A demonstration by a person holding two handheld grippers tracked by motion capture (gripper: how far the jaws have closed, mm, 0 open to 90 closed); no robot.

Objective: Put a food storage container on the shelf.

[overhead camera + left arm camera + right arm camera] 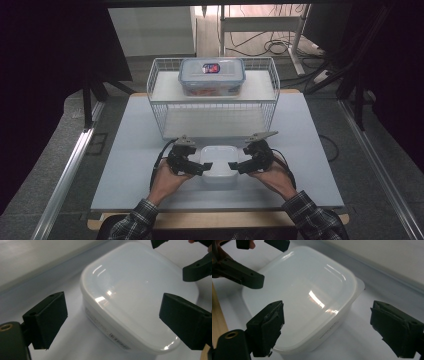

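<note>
A white plastic container (218,163) with its lid on stands on the pale table (125,165), just in front of a white wire rack (157,107). On the upper shelf of this rack sits a clear lidded food box (212,76).

The left gripper (204,168) comes at the container from its left side and the right gripper (232,166) from its right side. Both have their jaws spread wide and hold nothing. In the left gripper view the container (140,297) lies between and beyond the two black jaws, and the pads do not touch it. The right gripper view shows the same: the container (304,297) is ahead of the open jaws, with a gap on each side.

I judge that the step in hand is to take the container from both sides. To do it well, each gripper should go forward level until one short side of the box is well between its jaws, and then close. The plastic looks smooth and shiny, so a shallow bite on the rounded lid edge may slip.
</note>
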